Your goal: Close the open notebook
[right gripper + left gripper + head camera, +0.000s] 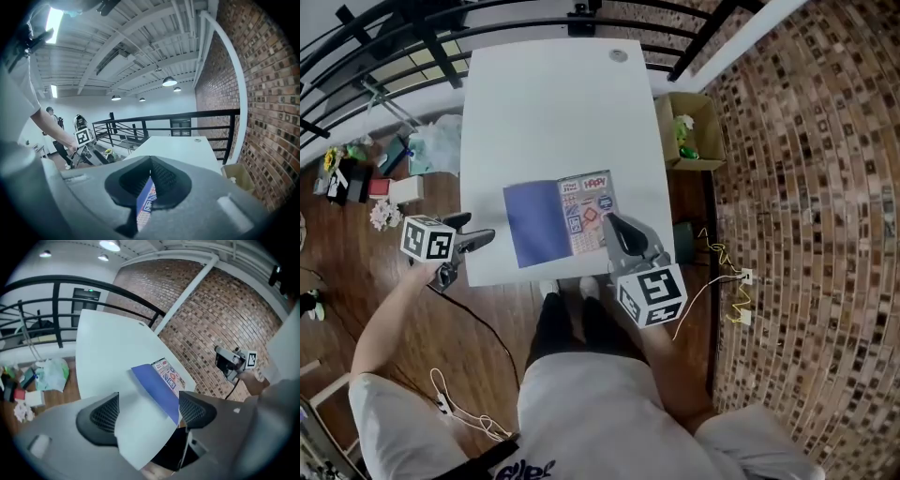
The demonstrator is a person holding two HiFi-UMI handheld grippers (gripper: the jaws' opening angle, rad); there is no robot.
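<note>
One notebook (558, 222) page pinched btwn R gripper (612, 227) jaws.

Blue notebook (560, 220); white table (553, 112)

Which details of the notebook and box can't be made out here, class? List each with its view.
1. Head view: notebook near right corner, under the right gripper.
2. Right gripper view: most of the notebook, behind that gripper's body.
3. Head view: the notebook's print and cardboard box contents, too small.
</note>
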